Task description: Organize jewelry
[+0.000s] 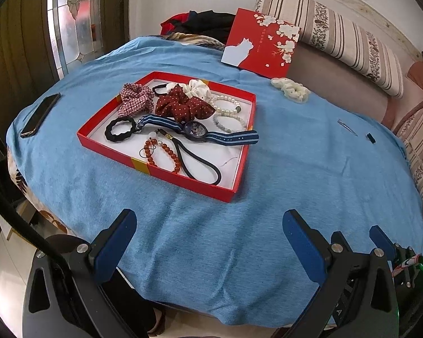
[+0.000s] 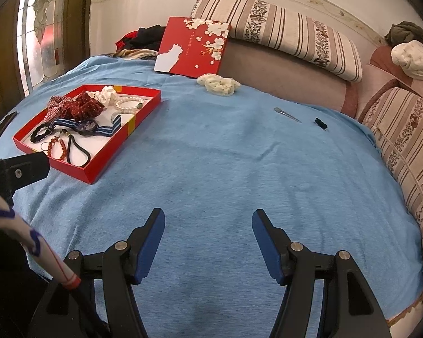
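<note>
Tray: red cardboard box tray (image 1: 183, 181), white inside, shallow, sat on blue cloth (image 1: 211, 253) over the counter.
In tray: checked scrunchie (image 1: 135, 100), dark-red dotted scrunchie (image 1: 183, 107), pearl bracelet (image 1: 225, 104), striped-strap watch (image 1: 196, 131), black wavy hair tie (image 1: 120, 130), amber bead bracelet (image 1: 166, 152), black cord loop (image 1: 200, 166).
Outside tray: cream scrunchie (image 2: 218, 83), metal hair clip (image 2: 286, 115), small black clip (image 2: 321, 124), all on cloth, well apart from tray.
Lid: red w/ white cat + blossoms (image 2: 194, 48), propped vs. sofa.
Left gripper (image 1: 208, 231): wide apart, nothing held, tray just ahead.
Right gripper (image 2: 208, 231): wide apart, nothing held; clips far ahead, tray off to left.
Phone (image 1: 39, 115): flat, left of tray.
</note>
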Motion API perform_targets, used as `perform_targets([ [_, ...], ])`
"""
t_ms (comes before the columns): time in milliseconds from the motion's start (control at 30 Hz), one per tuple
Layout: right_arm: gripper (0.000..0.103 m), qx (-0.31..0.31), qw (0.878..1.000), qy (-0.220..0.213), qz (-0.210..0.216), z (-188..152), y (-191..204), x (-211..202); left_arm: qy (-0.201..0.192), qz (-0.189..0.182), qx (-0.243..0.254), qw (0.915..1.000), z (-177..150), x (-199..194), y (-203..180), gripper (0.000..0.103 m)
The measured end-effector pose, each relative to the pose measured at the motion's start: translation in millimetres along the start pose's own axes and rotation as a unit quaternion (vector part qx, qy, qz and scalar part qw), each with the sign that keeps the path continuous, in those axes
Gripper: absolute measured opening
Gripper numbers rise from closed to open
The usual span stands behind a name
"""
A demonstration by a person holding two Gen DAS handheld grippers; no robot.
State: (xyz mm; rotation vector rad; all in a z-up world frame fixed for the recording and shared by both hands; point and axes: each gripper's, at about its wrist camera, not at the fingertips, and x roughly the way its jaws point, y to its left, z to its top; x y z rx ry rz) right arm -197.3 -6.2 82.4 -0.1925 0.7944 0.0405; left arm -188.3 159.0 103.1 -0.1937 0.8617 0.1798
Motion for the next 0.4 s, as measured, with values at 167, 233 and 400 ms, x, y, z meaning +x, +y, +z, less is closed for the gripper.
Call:
perform_targets([
  [167, 0.068, -0.003, 1.0, 0.001, 0.008, 1.6, 4.5, 0.2, -0.001, 0.005, -0.009, 1.0, 2.5, 1.6, 6.6, 0.103],
  [233, 0.069, -0.002, 1.0, 0.002, 0.013, 3.3, 5.3, 0.6, -0.001, 0.009, -0.014, 0.9999, 3.6, 1.9, 10.3, 0.103],
  [400, 0.07, 0.002, 1.0, 0.005, 0.028, 6.9, 7.3, 1.5, -0.004, 0.011, -0.025, 0.9996, 9.2, -1.1, 17.9, 0.103],
])
